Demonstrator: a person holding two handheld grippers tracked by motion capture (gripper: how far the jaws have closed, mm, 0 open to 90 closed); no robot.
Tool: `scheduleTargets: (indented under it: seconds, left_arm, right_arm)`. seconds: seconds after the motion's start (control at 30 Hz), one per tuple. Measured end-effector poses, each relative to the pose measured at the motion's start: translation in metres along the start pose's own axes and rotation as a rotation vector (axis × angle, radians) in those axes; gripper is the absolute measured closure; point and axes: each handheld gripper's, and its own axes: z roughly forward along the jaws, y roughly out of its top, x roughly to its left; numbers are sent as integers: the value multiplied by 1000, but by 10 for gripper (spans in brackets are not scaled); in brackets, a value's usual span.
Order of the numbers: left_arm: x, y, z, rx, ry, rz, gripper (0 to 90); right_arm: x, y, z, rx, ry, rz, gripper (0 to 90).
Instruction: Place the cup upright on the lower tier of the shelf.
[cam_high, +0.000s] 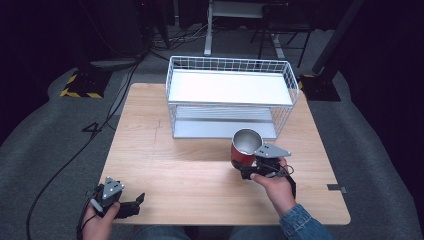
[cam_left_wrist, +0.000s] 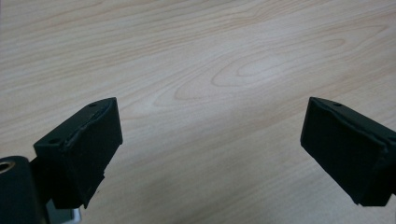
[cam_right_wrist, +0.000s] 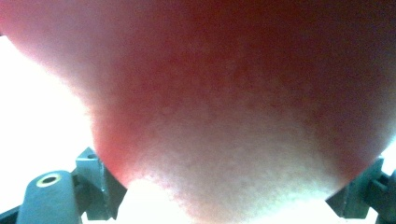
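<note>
Here, right hand-held gripper (cam_high: 243, 167) pinching red cup (cam_high: 244, 148) before wire rack (cam_high: 231, 95), left hand-held gripper (cam_high: 136, 202) spread

Light wood tabletop (cam_high: 165, 165) with a white wire rack (cam_high: 230, 95) sitting at the far edge, two shelves, both bare. Grey carpet (cam_high: 45, 150) underneath, black cables (cam_high: 107, 117) snaking off left, yellow-black hazard tape (cam_high: 80, 92) further back.

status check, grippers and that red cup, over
Right gripper shut on the red cup, upright, in front of the wire rack. Left gripper open, nothing between its jaws, over the table. Nothing between cup and rack.
</note>
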Motion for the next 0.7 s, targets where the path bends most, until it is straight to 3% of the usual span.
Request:
scheduleTargets:
  seconds: [0.7]
  left_arm:
    - [20, -49, -47, 21, 98, -112, 62]
  right_arm:
    - [-28, 22, 53, 28, -21, 37, 169]
